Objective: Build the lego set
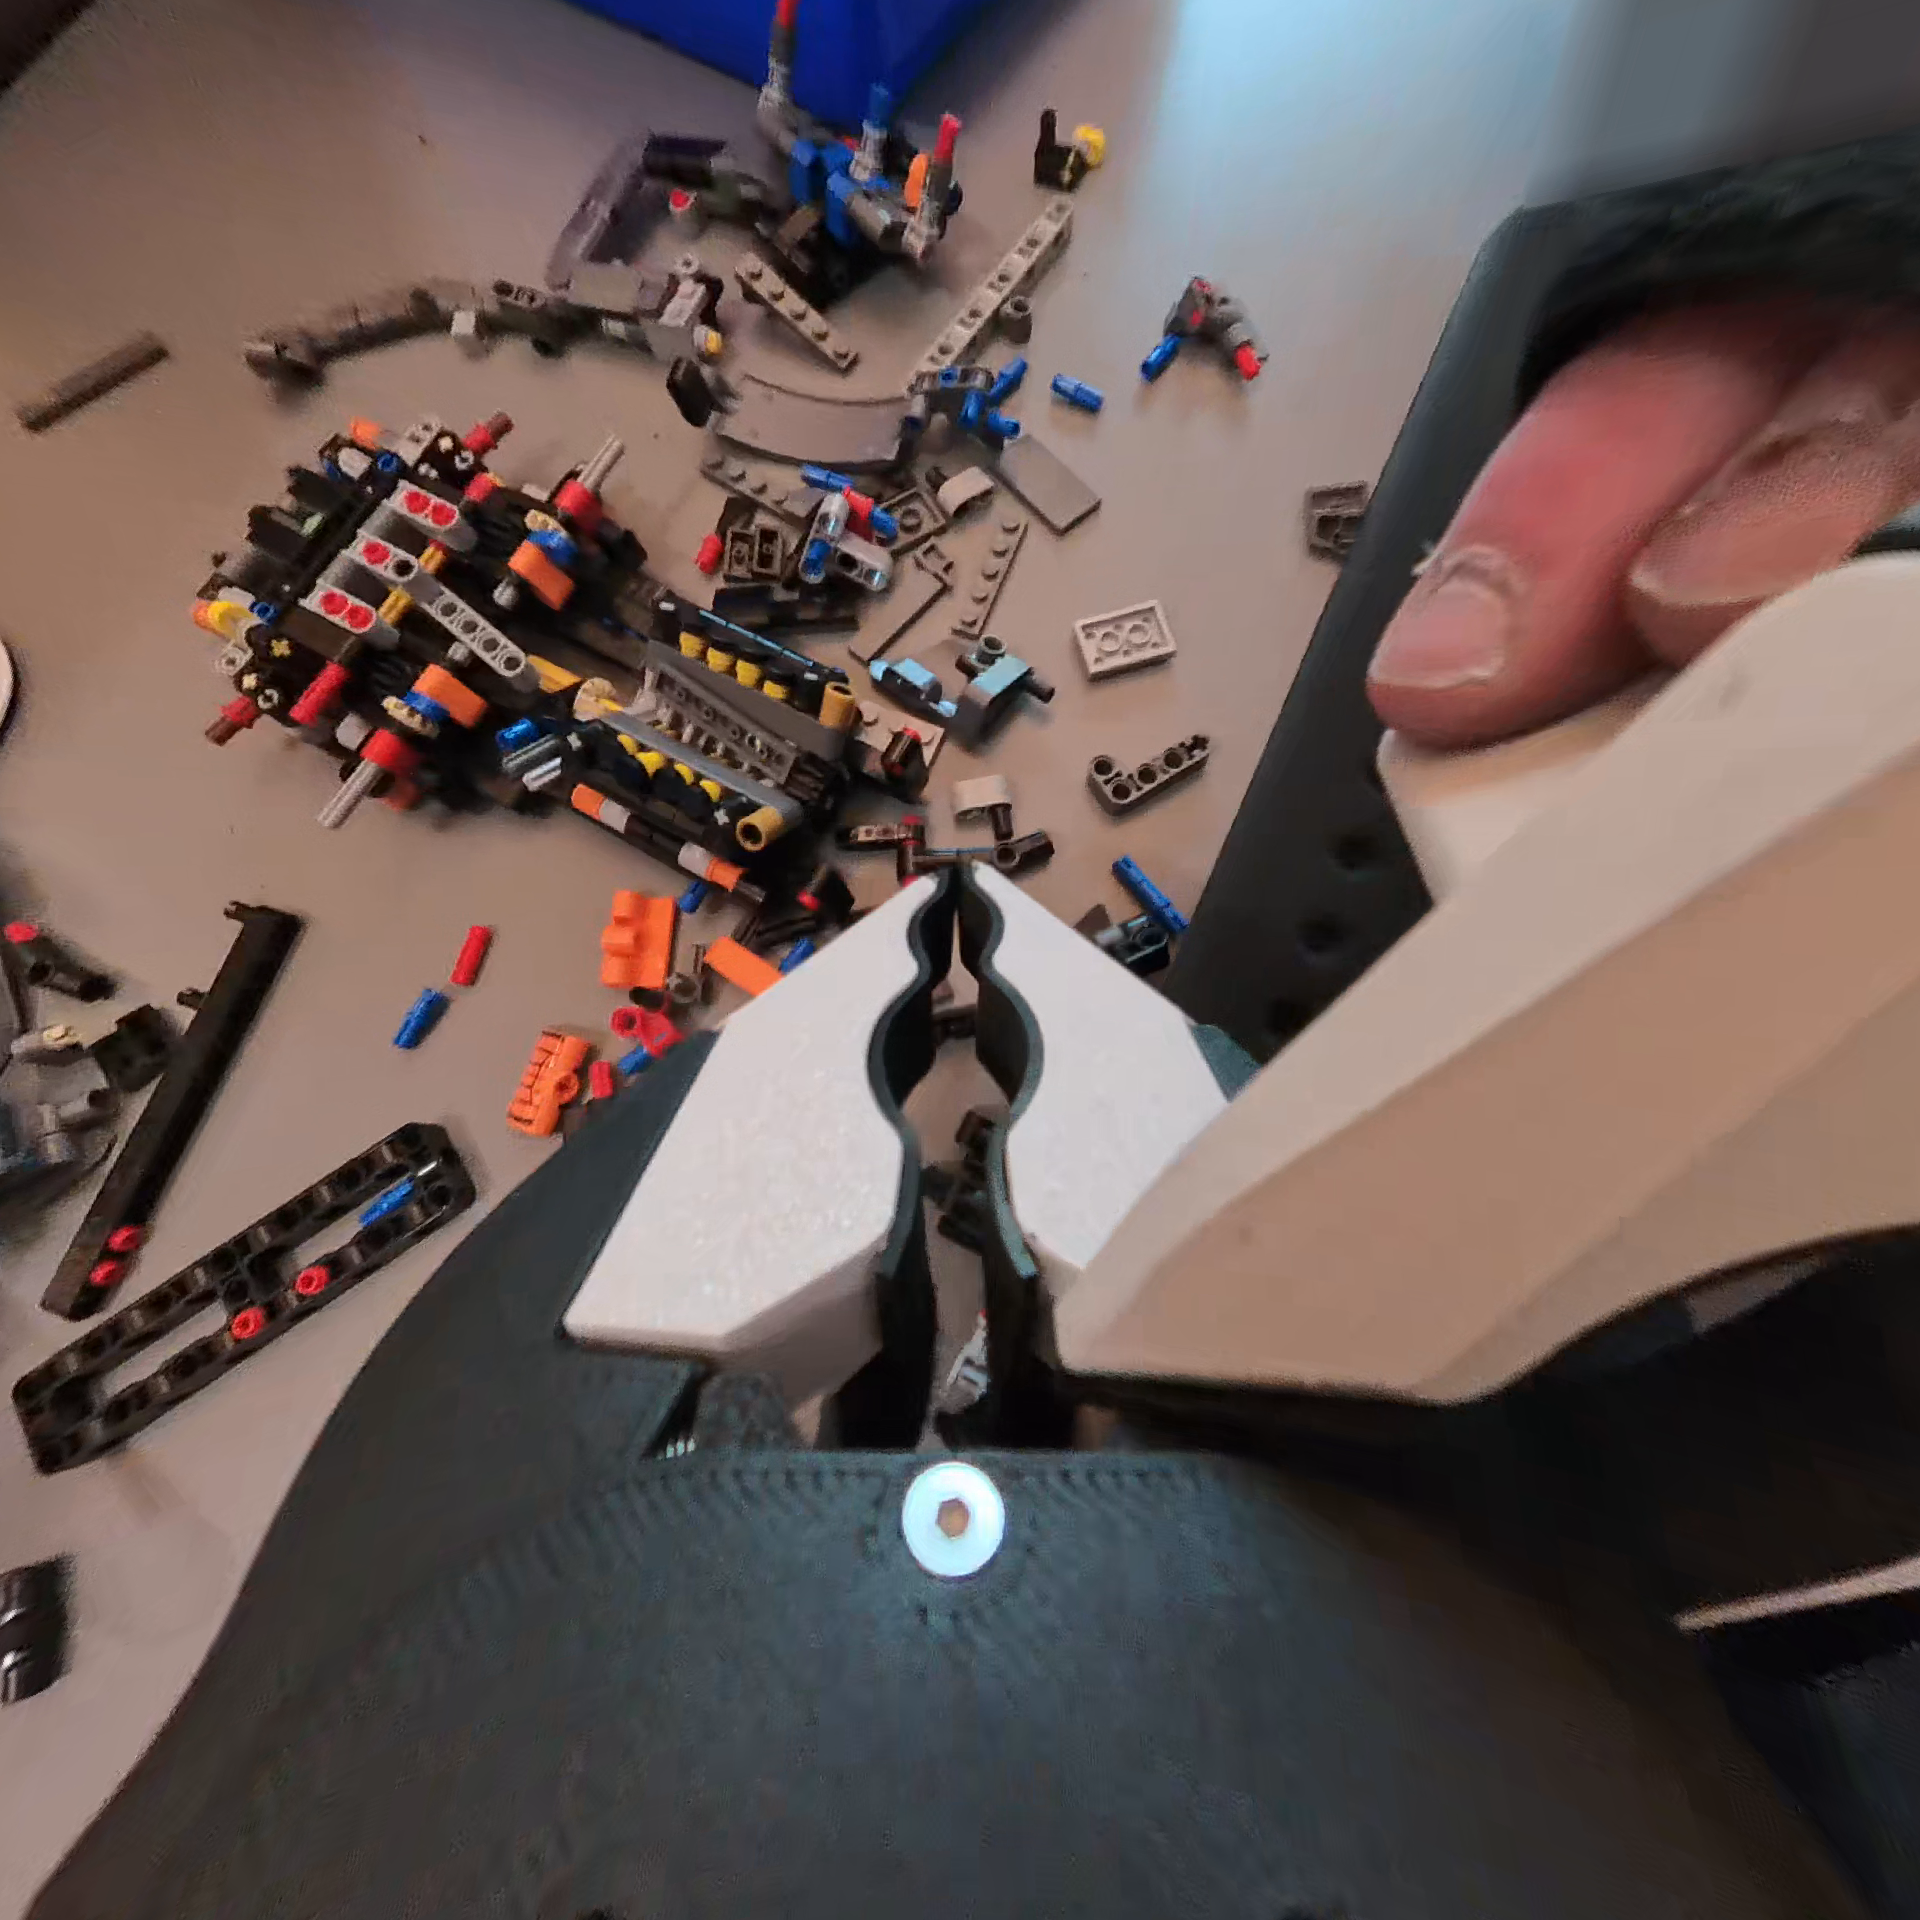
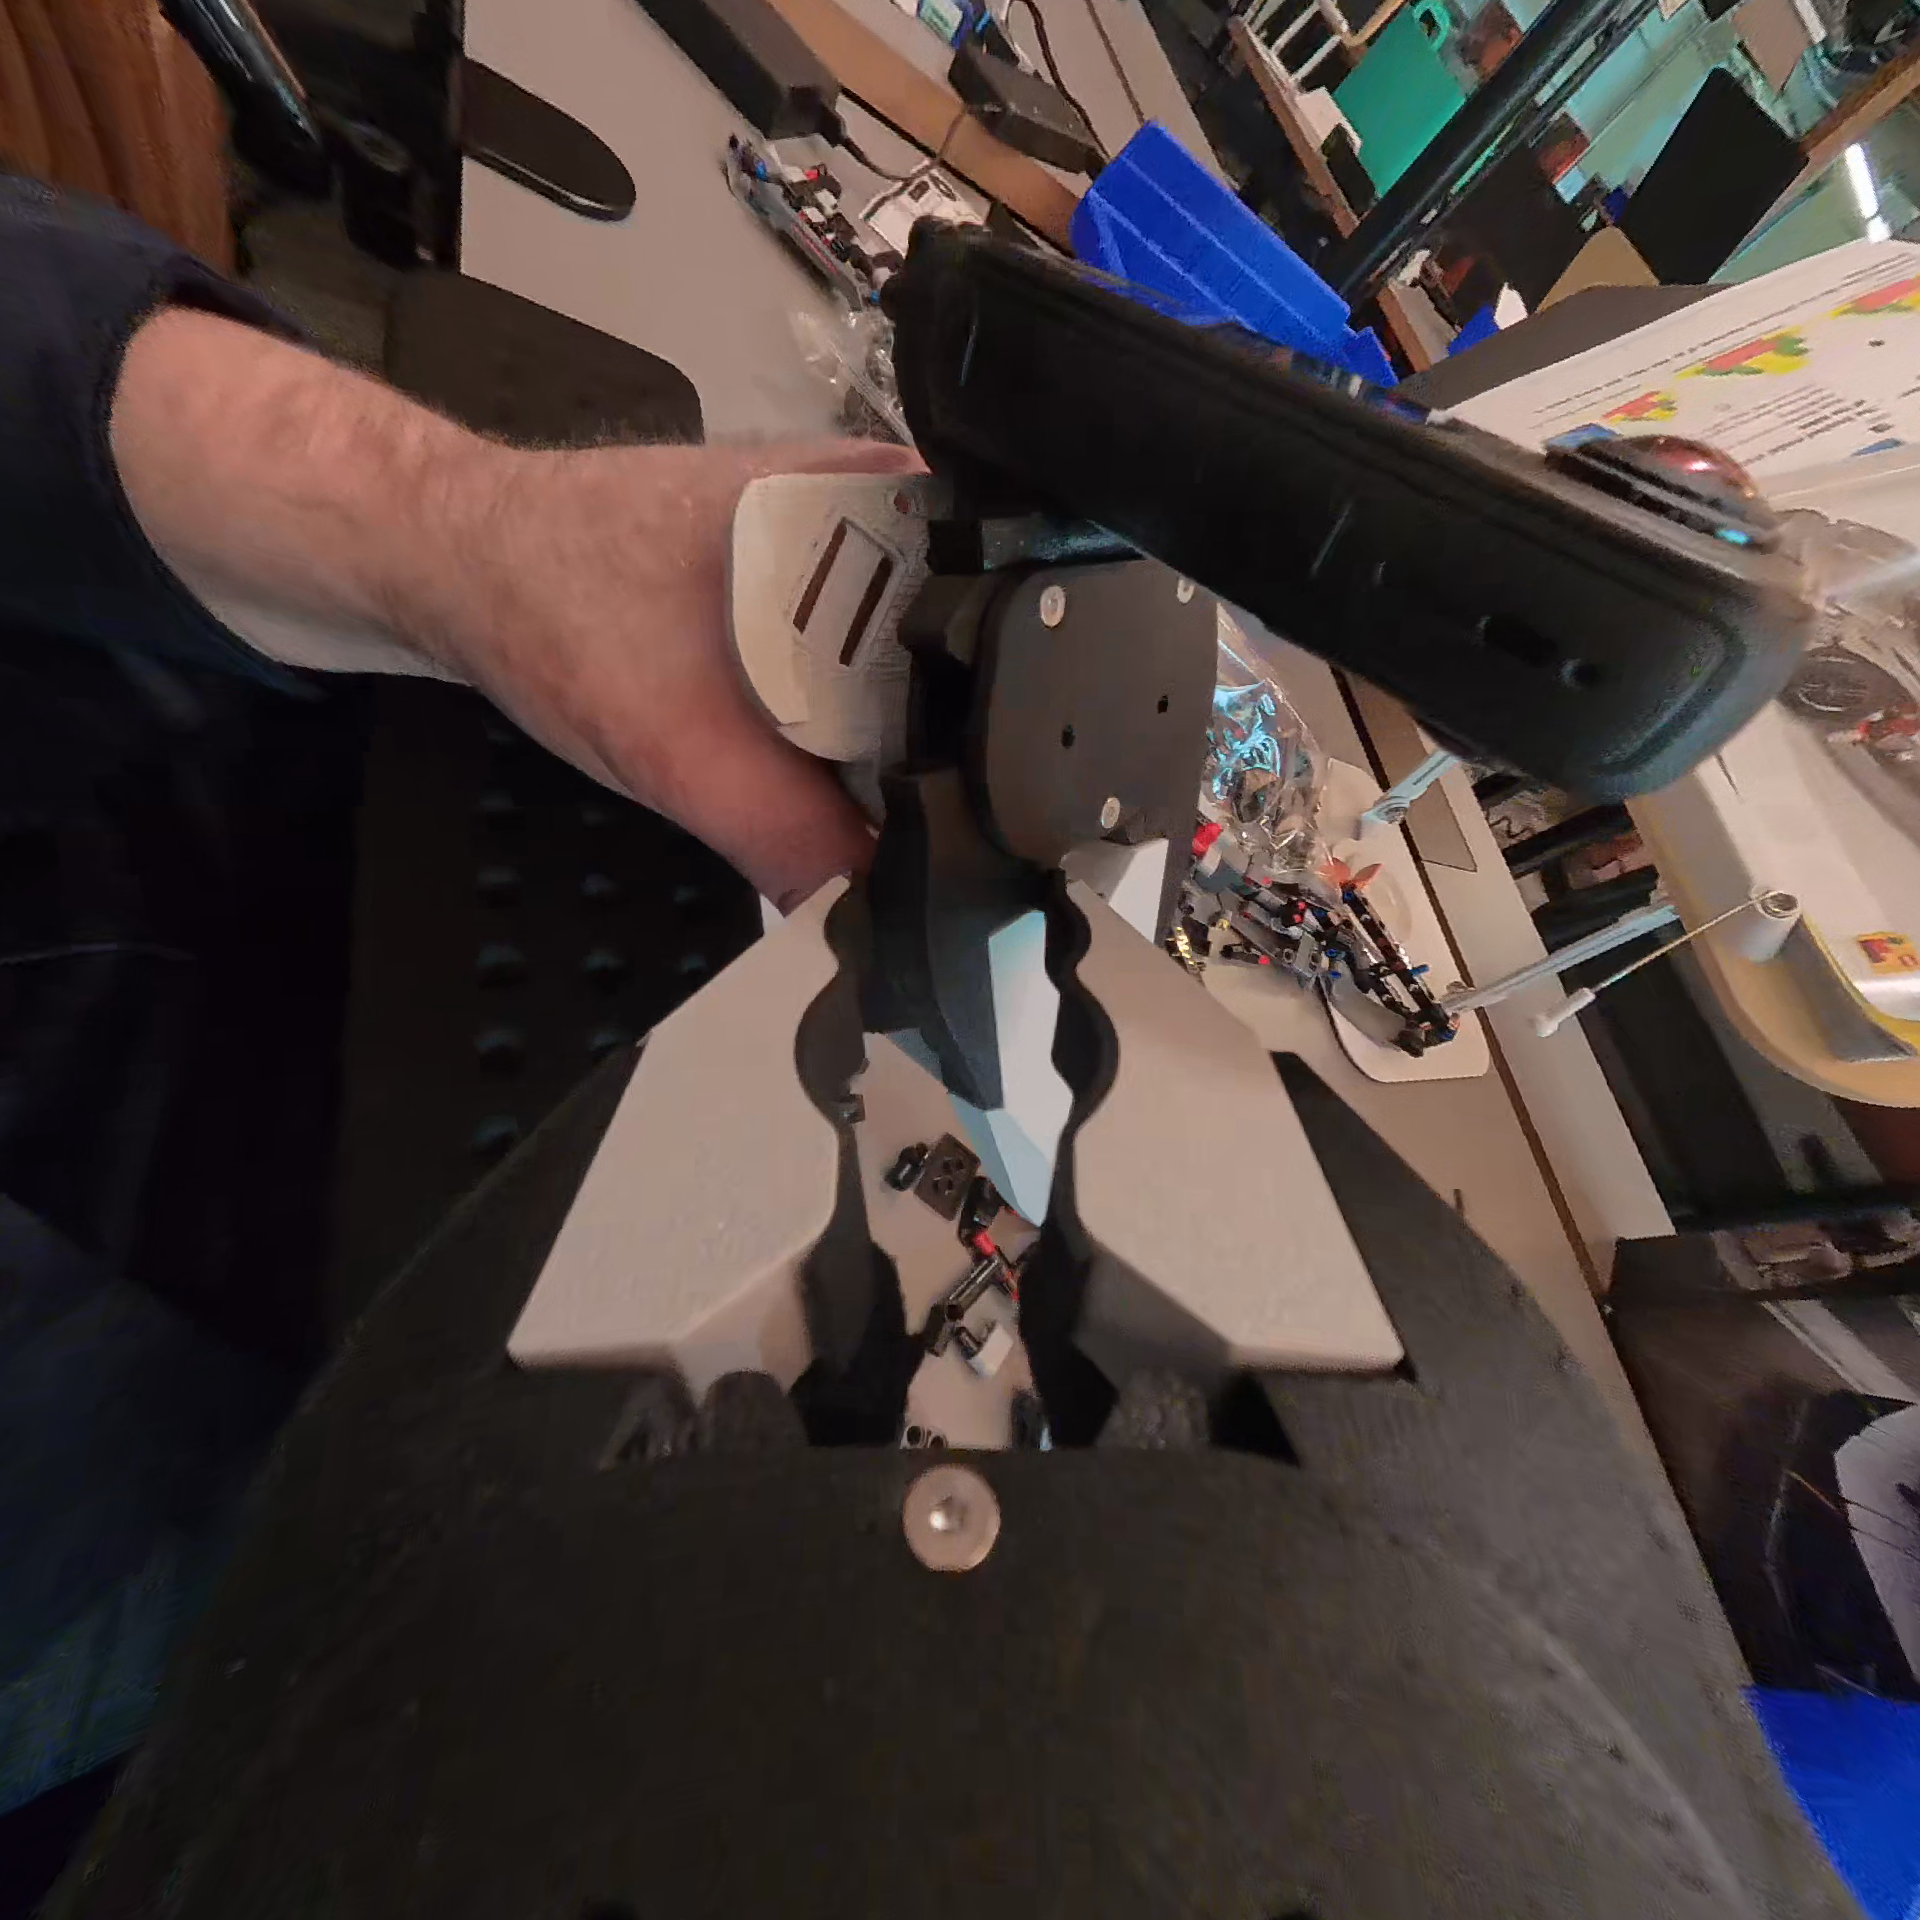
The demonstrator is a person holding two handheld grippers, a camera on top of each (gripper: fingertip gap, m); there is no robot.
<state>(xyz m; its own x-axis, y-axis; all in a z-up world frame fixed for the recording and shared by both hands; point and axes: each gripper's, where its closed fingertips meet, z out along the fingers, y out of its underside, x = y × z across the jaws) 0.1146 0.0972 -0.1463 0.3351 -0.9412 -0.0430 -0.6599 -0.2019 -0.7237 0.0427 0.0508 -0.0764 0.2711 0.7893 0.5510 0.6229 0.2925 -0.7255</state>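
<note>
A partly built Lego model [image 1: 520, 644] of black, grey, red and orange parts lies on the grey table [image 1: 156, 208]. My left gripper [image 1: 954, 896] is shut, tips touching, with nothing seen between them, and hovers above small black connectors just right of the model. In the right wrist view a hand holds the left gripper [image 2: 992, 1101], which points down between my right gripper's fingers. My right gripper [image 2: 956, 914] is open and empty. Its pale body [image 1: 1558, 987] and the hand on it [image 1: 1558, 582] fill the right of the left wrist view.
Loose pieces lie all around: a black frame beam [image 1: 239, 1299], a long black beam [image 1: 177, 1101], orange bricks [image 1: 634, 935] and a second small assembly [image 1: 862, 197] by a blue bin [image 1: 790, 42]. Beyond are bags of parts [image 2: 1257, 748], another assembly [image 2: 1340, 935], blue bins [image 2: 1216, 249] and a printed sheet [image 2: 1714, 384]. Some 10 cm of space lies between my two pairs of fingers. About 20 cm separates my left fingertips from the long black beam [image 1: 177, 1101].
</note>
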